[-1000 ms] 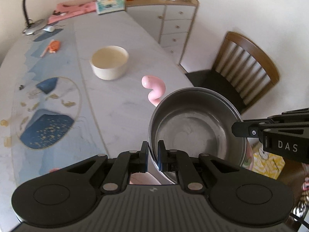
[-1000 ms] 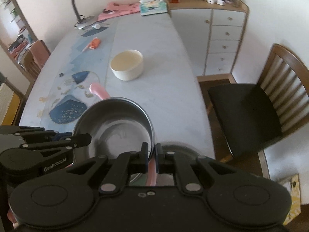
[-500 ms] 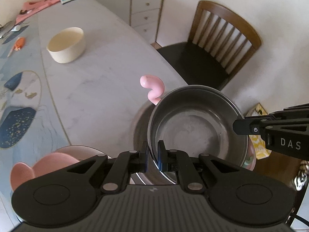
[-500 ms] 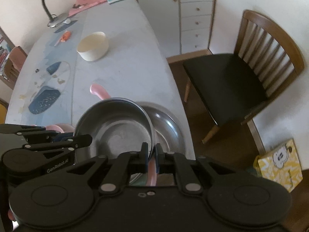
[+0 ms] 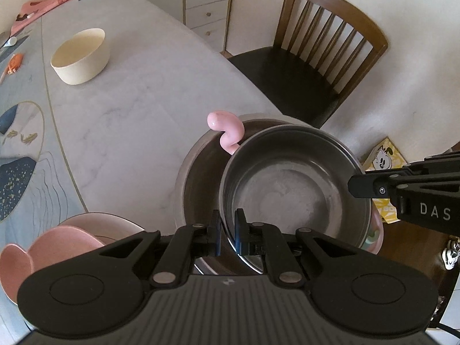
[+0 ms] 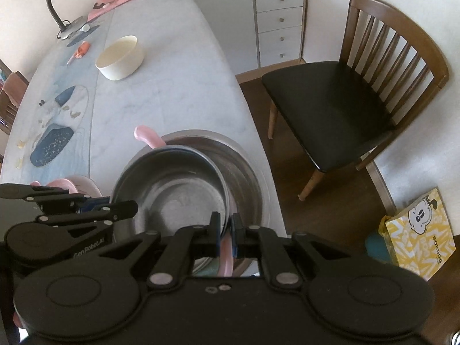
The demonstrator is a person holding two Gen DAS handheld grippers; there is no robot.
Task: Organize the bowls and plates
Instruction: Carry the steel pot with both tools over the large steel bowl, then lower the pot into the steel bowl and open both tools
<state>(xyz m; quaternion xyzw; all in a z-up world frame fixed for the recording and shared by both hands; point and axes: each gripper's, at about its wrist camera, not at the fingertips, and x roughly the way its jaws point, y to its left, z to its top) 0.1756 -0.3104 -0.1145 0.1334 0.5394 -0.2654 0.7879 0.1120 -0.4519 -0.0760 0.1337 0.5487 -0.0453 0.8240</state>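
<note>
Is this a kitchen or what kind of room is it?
Probably a home dining room: a long marble-look table with a wooden chair beside it, a white chest of drawers, and a desk lamp.

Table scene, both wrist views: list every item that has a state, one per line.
left hand-held gripper: shut on steel bowl rim
right hand-held gripper: shut on pink bowl rim
steel bowl: held, nested in pink bowl
larger steel bowl: on table, beneath
cream bowl: upright, empty
drawers: closed
</note>
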